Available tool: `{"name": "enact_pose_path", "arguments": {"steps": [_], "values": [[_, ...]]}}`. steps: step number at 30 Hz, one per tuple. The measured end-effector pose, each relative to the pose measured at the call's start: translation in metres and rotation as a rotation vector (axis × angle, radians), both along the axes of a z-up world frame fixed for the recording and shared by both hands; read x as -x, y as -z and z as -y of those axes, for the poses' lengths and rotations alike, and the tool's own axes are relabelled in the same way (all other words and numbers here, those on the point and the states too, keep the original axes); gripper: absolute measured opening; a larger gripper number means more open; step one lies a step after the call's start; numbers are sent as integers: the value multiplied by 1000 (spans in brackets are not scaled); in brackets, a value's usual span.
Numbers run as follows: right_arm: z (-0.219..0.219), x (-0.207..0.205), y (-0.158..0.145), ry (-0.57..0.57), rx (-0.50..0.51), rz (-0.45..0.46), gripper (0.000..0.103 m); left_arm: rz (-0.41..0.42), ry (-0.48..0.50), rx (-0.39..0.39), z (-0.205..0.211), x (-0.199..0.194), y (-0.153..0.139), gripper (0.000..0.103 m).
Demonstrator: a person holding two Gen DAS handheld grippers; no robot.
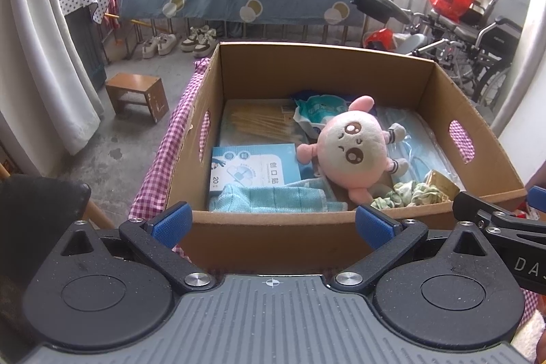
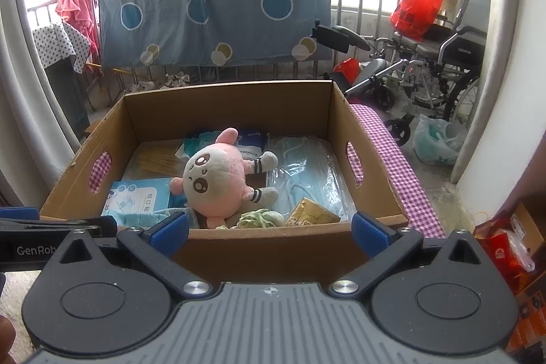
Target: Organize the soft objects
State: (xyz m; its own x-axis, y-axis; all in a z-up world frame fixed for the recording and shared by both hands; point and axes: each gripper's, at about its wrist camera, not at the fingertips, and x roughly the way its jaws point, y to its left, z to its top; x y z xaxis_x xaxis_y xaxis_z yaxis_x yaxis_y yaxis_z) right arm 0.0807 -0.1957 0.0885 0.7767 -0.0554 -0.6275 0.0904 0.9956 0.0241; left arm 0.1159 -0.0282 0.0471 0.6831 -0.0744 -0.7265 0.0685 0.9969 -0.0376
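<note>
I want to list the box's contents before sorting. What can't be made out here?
- Left wrist view: the plush toy covers the box floor under it.
- Both views: the cardboard box's near wall hides the teal towel's lower edge.
- Right wrist view: the gold packet's print is too small.

The cardboard box (image 1: 307, 237) is open at the top, so a gripper can pass in from above. Its near wall stands just ahead of the left gripper (image 1: 273, 224) and the right gripper (image 2: 271, 229), both with jaws wide apart and empty. Inside, the plush toy (image 1: 355, 149) fills the middle, lying over the packets; a towel (image 1: 269, 198) and a green scrunchie (image 1: 406, 195) crowd the near wall. The two grippers sit close side by side.
</note>
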Motion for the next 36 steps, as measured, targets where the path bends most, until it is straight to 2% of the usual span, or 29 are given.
{"name": "enact_pose_path", "arguments": {"steps": [36], "values": [[-1, 3, 2, 2, 4, -1, 103, -6, 1, -6, -1, 1, 1, 102]]}}
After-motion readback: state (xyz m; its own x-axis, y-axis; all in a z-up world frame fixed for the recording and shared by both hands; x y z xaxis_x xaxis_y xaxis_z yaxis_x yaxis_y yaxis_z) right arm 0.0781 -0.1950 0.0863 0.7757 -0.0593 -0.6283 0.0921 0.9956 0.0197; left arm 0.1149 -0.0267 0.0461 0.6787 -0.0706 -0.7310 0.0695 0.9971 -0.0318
